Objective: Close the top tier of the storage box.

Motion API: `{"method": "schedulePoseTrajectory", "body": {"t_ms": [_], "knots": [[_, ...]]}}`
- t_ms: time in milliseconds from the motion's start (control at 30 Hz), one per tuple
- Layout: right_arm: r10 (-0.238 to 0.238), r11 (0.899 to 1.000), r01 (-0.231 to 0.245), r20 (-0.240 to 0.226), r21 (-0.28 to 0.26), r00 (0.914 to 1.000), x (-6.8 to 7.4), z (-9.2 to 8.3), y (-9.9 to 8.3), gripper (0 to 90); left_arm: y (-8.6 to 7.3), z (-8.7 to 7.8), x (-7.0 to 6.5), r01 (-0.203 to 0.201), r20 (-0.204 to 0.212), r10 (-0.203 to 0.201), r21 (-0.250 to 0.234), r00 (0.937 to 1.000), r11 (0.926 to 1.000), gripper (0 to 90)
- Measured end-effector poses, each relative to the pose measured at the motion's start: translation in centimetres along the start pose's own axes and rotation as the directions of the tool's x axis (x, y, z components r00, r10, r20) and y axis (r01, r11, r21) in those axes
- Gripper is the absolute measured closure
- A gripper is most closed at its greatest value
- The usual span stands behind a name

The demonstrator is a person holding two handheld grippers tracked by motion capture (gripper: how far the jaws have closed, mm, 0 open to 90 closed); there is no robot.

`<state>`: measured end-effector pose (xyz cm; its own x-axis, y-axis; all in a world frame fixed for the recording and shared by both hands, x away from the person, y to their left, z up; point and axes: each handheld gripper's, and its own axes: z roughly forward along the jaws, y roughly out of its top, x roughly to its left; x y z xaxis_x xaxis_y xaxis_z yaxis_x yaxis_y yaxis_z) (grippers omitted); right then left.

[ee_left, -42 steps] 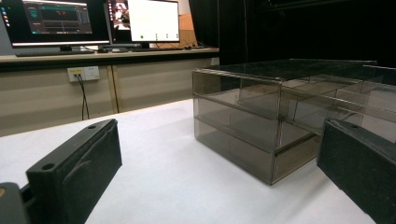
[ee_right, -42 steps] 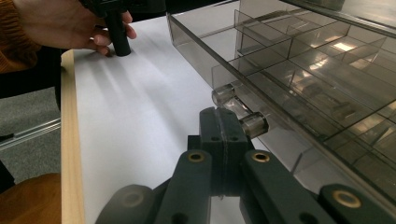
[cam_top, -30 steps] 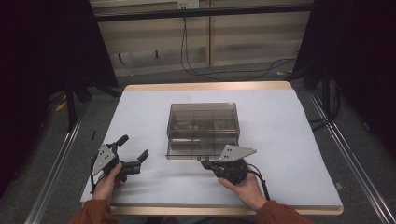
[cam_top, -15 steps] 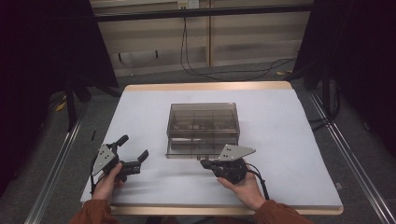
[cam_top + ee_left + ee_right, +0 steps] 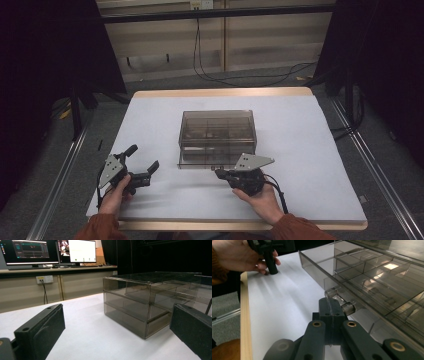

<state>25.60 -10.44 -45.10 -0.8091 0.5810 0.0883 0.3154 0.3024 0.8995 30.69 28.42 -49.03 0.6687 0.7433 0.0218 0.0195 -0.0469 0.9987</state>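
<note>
Scene: a white-covered table [image 5: 310, 150] with a smoky clear drawer organizer [image 5: 217, 131] at its middle.
Drawer: the bottom drawer [image 5: 207, 162] stands pulled partly out toward the person, showing divided compartments.
Right gripper [image 5: 221, 173]: jaws pressed together, tips at the drawer's clear handle [image 5: 340, 302]; I cannot tell whether they pinch it.
Left gripper [image 5: 142, 159]: jaws spread wide, empty, resting on the table well left of the organizer.
Change: nothing has shifted over the last second; both hands rest as they did, the drawer no further out. The pull looks paused or finished.
Open room: bare table on all sides; the near wooden edge [image 5: 244, 315] lies close behind the hands, limiting further pulling.
</note>
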Motion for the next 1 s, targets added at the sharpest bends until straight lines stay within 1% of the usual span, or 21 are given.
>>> {"method": "schedulePoseTrajectory", "body": {"t_ms": [400, 867, 900, 967, 1000], "knots": [[-0.013, 1.0, 0.013, 0.005, -0.001, 0.9999, 0.0, 0.0, 0.15, 90.0, 0.0, 0.0, 0.0, 0.0, 0.0, 0.0, 0.0, 1.0, 1.0, 0.0], [-0.011, 1.0, 0.011, 0.001, -0.001, 0.9999, -0.06, 0.03, 0.16, 90.0, 0.0, 0.0, 0.0, 0.0, 0.0, 0.0, 0.0, 1.0, 1.0, 0.0], [-0.012, 1.0, 0.012, 0.001, -0.001, 0.9999, -0.09, 0.03, 0.18, 90.0, -0.02, 0.08, -0.09, 0.013, -0.003, -0.013, -0.01, 0.9999, 0.9999, 0.0], [-0.009, 1.0, 0.009, 0.003, 0.0, 1.0, -0.18, 0.02, 0.23, 90.0, 0.0, 0.0, 0.0, -0.001, 0.0, 0.001, 0.0, 1.0, 1.0, 0.0], [-0.007, 1.0, 0.007, 0.004, -0.002, 1.0, -0.23, 0.04, 0.23, 90.0, 0.0, 0.0, 0.0, 0.0, 0.0, 0.0, 0.0, 1.0, 1.0, 0.0]]}}
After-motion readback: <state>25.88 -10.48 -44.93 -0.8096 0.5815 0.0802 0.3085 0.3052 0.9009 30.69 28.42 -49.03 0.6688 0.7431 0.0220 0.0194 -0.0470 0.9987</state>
